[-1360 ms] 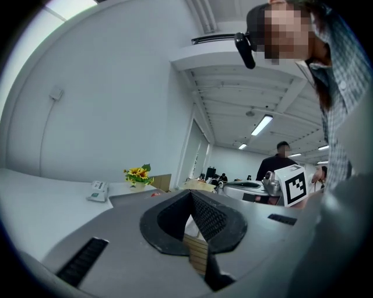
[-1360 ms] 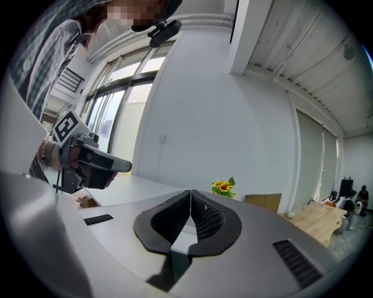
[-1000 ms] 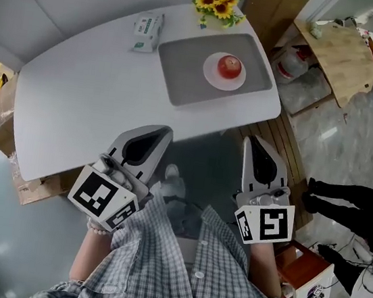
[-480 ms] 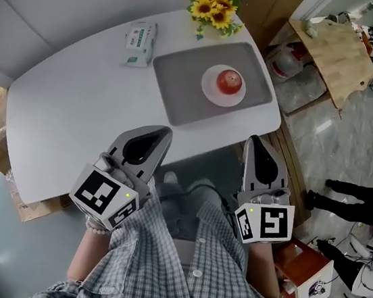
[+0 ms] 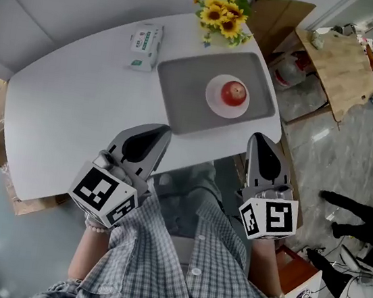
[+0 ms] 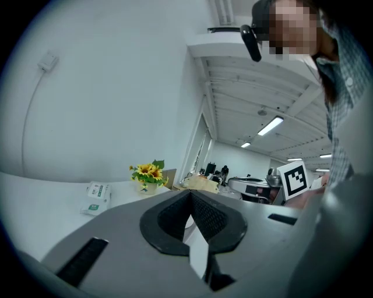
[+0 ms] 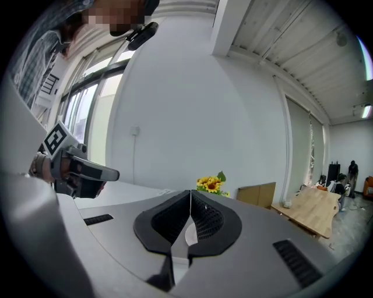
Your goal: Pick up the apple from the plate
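A red apple (image 5: 234, 93) rests on a small white plate (image 5: 214, 102), which lies on a grey tray (image 5: 180, 89) at the far right of the white table (image 5: 68, 116). My left gripper (image 5: 155, 130) hangs at the table's near edge, jaws shut and empty. My right gripper (image 5: 261, 140) is level with it, just below the tray's near right corner, also shut with nothing held. In the left gripper view the shut jaw tips (image 6: 189, 195) meet; in the right gripper view the tips (image 7: 190, 194) meet too, with a sliver of white plate behind them.
A pot of sunflowers (image 5: 224, 17) stands at the table's far edge behind the tray. A tissue pack (image 5: 145, 45) lies left of the tray. A wooden board (image 5: 342, 56) and cardboard (image 5: 276, 13) sit off to the right. A person's legs (image 5: 355, 215) stand on the floor at right.
The table and tray have slid nearer in the head view, so both grippers now sit at the table's near edge, closer to the plate. Both stay shut.
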`<state>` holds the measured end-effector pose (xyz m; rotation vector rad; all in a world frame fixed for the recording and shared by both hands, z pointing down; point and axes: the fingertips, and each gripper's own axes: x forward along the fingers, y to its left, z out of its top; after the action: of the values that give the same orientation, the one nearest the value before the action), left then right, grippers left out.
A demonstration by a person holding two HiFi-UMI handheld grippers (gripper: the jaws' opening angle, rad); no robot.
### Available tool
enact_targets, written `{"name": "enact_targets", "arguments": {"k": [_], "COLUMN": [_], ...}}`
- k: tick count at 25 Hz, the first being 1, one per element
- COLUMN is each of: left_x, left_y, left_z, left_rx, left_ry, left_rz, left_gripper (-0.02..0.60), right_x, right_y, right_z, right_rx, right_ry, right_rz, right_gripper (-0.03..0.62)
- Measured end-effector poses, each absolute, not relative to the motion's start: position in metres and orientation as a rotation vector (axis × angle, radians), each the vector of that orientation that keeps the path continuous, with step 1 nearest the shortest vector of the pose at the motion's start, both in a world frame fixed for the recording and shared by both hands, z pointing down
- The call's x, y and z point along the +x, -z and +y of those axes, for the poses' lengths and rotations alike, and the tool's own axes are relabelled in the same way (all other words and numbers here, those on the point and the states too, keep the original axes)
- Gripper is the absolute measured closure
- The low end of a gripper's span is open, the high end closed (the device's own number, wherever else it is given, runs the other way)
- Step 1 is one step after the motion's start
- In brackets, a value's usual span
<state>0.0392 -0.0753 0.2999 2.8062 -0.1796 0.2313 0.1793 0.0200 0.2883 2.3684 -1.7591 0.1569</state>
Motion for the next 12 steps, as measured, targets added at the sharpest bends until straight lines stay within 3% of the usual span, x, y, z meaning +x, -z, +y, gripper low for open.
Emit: {"name": "enact_targets", "arguments": {"k": [12], "left_x": [0.088], "left_y": [-0.324], "left_z": [-0.098], "left_rx": [2.717], "left_ry": [-0.323], "left_rz": [-0.322], "left_gripper": [0.572], "right_x": [0.244], "right_y": [-0.308], "right_z": [-0.025], "right_rx": [2.248], "right_ry": [-0.277], "right_rz": [-1.859], "right_gripper": [0.571]}}
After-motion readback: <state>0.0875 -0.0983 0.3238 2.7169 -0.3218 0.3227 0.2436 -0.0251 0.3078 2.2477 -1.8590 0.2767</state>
